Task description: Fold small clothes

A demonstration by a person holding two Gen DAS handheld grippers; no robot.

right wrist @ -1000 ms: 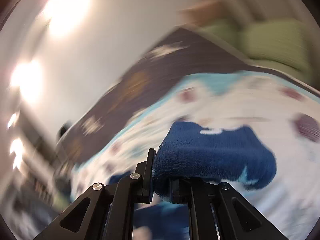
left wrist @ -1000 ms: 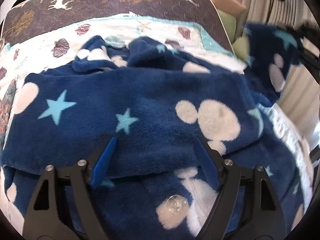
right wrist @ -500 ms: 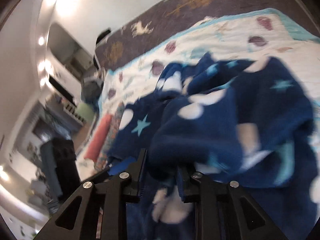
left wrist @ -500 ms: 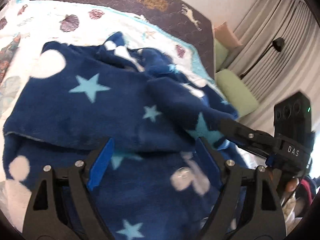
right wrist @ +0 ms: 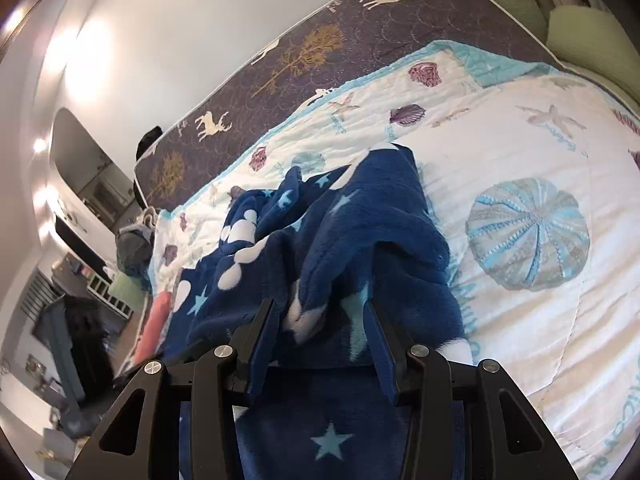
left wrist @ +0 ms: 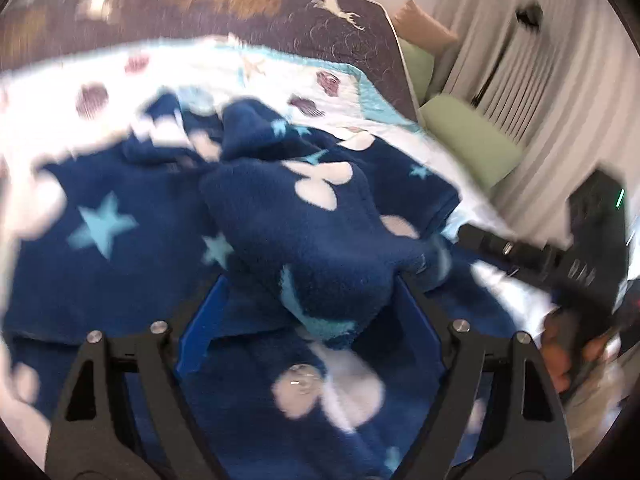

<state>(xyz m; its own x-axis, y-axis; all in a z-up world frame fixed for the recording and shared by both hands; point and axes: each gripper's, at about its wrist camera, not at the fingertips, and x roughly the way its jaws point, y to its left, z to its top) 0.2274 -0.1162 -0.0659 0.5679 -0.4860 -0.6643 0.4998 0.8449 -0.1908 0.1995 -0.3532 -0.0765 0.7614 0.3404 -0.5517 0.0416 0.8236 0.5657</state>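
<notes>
A navy fleece garment [left wrist: 120,280] with light-blue stars and white blobs lies spread on the bed, a metal snap [left wrist: 300,380] on its near part. A folded-over flap [left wrist: 312,232] rests across its middle. My left gripper [left wrist: 308,288] hovers open just over the fleece, with the flap's end between its blue pads [left wrist: 200,328]. My right gripper [right wrist: 320,312] is low over the garment [right wrist: 360,220]; its jaws are opening and a bunch of fleece lies loose between them. In the left wrist view the right gripper shows blurred at the right edge [left wrist: 520,252], a hand [left wrist: 560,344] on its grip.
The bed has a white seashell quilt [right wrist: 520,140] over a dark cover with deer and trees [right wrist: 320,52]. Green cushions [left wrist: 472,148] and pale curtains [left wrist: 540,60] stand past the bed's right side. A red roll [right wrist: 154,320] lies at the left edge.
The right gripper came down from high above the bed with the fleece flap, laid it across the garment's middle and went from shut to parted. The left gripper stayed wide.
</notes>
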